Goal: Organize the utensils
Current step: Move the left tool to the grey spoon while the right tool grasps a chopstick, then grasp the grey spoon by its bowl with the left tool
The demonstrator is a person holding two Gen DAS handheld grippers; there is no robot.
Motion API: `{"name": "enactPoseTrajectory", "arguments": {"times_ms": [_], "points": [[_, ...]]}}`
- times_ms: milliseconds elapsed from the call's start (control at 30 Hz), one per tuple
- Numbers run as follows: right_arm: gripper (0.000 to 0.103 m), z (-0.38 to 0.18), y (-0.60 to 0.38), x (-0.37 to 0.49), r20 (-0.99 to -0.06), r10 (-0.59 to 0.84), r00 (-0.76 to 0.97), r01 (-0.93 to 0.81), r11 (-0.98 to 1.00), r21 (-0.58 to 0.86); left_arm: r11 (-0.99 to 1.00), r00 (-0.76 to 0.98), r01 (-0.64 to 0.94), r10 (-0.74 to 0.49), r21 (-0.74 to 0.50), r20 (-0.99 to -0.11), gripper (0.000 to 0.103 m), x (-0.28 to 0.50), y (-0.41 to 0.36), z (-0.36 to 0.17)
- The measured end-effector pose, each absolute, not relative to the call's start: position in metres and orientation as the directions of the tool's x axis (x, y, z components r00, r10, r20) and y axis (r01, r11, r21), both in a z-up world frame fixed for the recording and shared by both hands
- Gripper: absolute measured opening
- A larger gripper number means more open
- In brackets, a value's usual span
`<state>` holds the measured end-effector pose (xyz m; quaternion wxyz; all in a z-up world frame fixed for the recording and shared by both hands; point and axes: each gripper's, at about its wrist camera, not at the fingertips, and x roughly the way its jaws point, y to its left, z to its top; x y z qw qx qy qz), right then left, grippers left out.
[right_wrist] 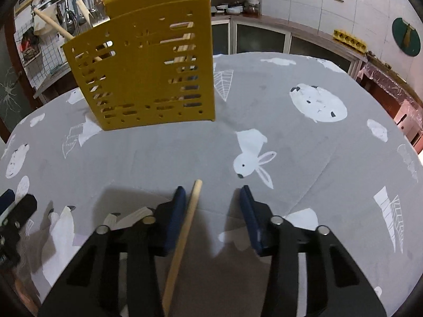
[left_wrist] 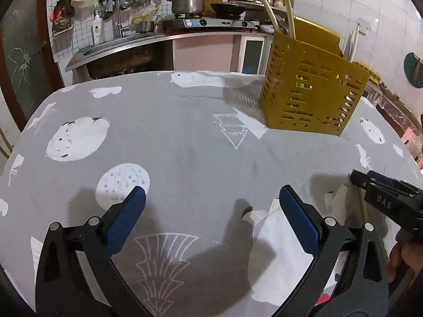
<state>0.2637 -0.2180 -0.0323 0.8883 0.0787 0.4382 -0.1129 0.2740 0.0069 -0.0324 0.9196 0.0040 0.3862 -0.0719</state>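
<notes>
One light, stiff wooden stick (right_wrist: 185,237) lay between my parted right tongs (right_wrist: 211,195), unpinched; mid-shaft grip advisable. Left tongs (left_wrist: 211,198) gaped, empty.

Matt yellow plastic holder (right_wrist: 142,60), pale wooden stick (right_wrist: 185,227), printed cloth tablecloth (right_wrist: 304,142)

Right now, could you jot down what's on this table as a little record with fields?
surface: table under a grey cloth printed with white animals and trees
holder: yellow slotted utensil holder, upright, with pale wooden handles sticking out of the top
loose item: one wooden stick lying on the cloth
right gripper: fingers apart, the stick between them, close beside the left finger; no squeeze visible
left gripper: fingers wide apart, nothing between them
background: kitchen counter with sink, stove and a pot
</notes>
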Motion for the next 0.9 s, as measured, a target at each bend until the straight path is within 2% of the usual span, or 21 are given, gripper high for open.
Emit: {"name": "enactPoseTrajectory", "arguments": {"times_ms": [133, 167, 200, 433, 667, 900], "points": [[0.018, -0.035, -0.215, 0.271, -0.804, -0.145, 0.576, 0.280, 0.960, 0.028, 0.988, 0.691, 0.144, -0.136, -0.049, -0.710, 0.098, 0.274, 0.002, -0.030], [0.010, -0.035, -0.215, 0.272, -0.807, -0.141, 0.574, 0.282, 0.959, 0.033, 0.987, 0.681, 0.146, -0.145, -0.062, -0.718, 0.098, 0.274, 0.001, -0.031], [0.009, -0.034, -0.215, 0.272, -0.808, -0.132, 0.574, 0.277, 0.960, 0.040, 0.986, 0.674, 0.150, -0.154, -0.070, -0.723, 0.098, 0.273, 0.000, -0.032], [0.007, -0.027, -0.239, 0.251, -0.803, -0.067, 0.592, 0.255, 0.961, 0.107, 0.975, 0.654, 0.208, -0.193, -0.071, -0.731, 0.098, 0.264, -0.021, -0.027], [0.007, -0.021, -0.278, 0.216, -0.799, -0.094, 0.594, 0.265, 0.960, 0.085, 0.956, 0.609, 0.282, -0.246, -0.084, -0.755, 0.098, 0.252, -0.054, -0.031], [0.007, -0.030, -0.300, 0.197, -0.808, -0.093, 0.582, 0.267, 0.960, 0.083, 0.903, 0.524, 0.420, -0.323, -0.091, -0.788, 0.095, 0.233, -0.094, -0.039]]}}
